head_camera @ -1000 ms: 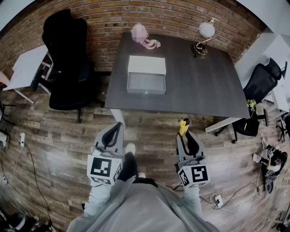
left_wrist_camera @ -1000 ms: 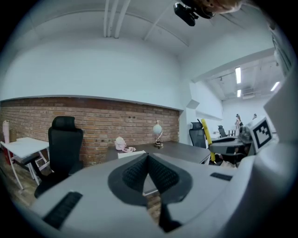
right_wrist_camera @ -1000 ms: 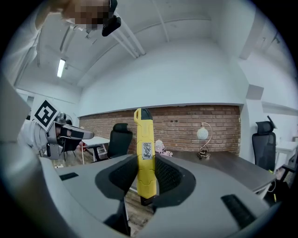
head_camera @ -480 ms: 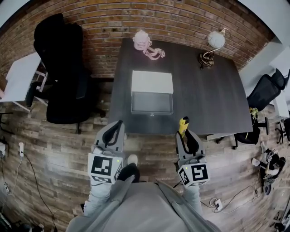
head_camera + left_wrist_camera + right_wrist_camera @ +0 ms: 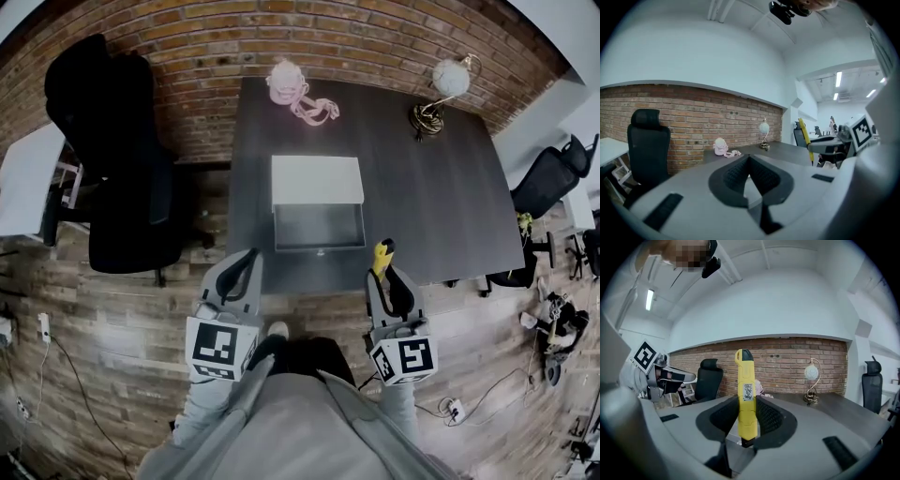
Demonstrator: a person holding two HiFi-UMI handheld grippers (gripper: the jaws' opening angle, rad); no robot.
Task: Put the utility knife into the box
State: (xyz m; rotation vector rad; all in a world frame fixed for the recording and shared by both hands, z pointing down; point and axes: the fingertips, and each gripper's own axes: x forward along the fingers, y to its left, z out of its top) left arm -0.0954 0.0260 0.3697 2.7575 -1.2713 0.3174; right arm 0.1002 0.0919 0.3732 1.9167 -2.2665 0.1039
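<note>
Head view: the left claw (image 5: 247,259) and right claw (image 5: 382,273) hover at the near edge of a dark table (image 5: 441,187). The right claw grips a yellow knife (image 5: 381,257), near but not touching an open white box (image 5: 317,180) with a grey inside.

Left gripper view: the jaws meet, with nothing between them.

Right gripper view: the knife stands upright between the pads. It has a yellow body, black ends and a small label.

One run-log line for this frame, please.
right gripper: shut on yellow utility knife | left gripper: shut, empty | box: open on dark table, looks empty | stage: knife not yet boxed
</note>
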